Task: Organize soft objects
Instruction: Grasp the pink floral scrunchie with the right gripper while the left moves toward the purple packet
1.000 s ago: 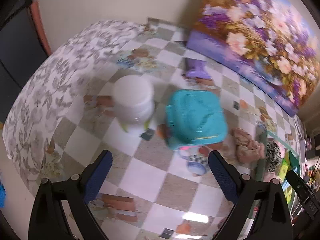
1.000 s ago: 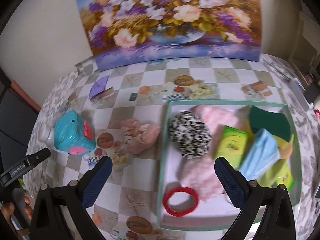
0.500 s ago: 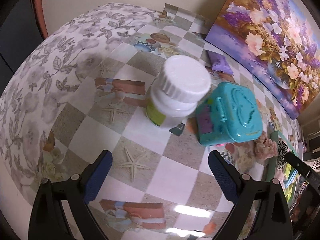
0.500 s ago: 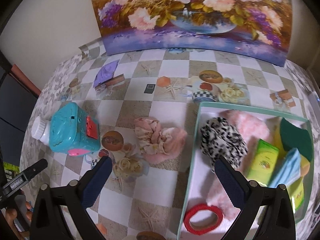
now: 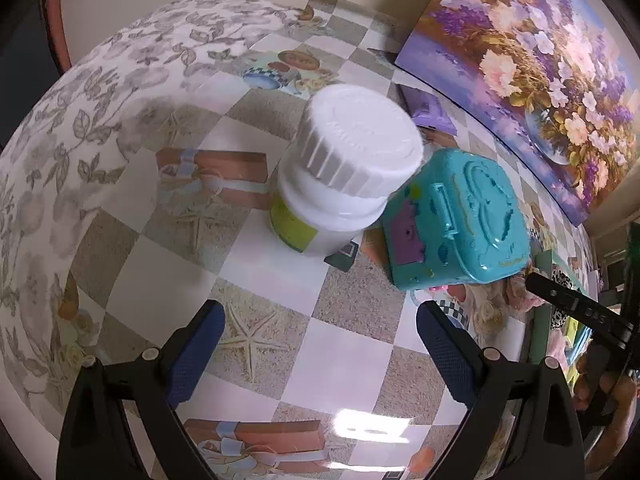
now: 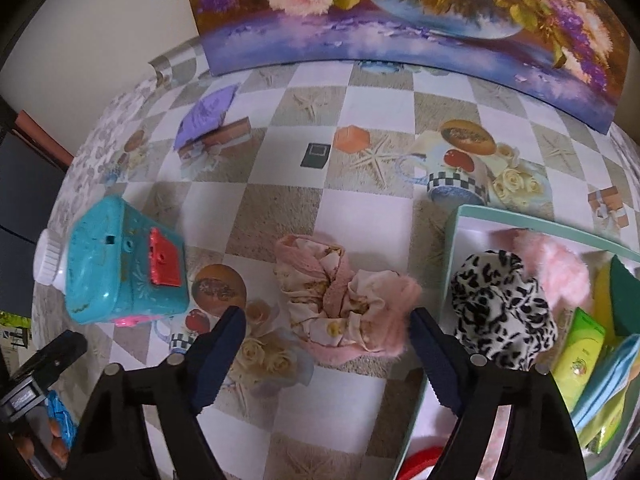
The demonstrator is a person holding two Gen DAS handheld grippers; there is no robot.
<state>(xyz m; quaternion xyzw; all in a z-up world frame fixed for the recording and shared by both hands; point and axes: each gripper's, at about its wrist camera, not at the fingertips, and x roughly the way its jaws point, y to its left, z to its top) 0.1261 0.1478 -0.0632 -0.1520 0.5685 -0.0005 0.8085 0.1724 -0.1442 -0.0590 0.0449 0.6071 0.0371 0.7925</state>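
Observation:
A crumpled pink floral scrunchie lies on the checkered tablecloth, left of a mint-rimmed tray. My right gripper points down over it. Its jaws are closing with the scrunchie between them, and the left pad stands clear of the fabric. In the tray lie a leopard-print scrunchie and a pink fluffy piece. My left gripper hangs open above bare cloth with nothing between its fingers. A white-capped bottle and a teal toy case stand just beyond it.
A flower painting leans on the back wall, with a purple packet before it. The tray also holds a green box, blue and yellow cloths and a red ring. The table's floral-cloth edge curves away at left.
My right gripper has shifted left and lower, from over the tray to over the pink scrunchie, and its jaws have narrowed. My left gripper has dropped closer to the bottle and teal case.

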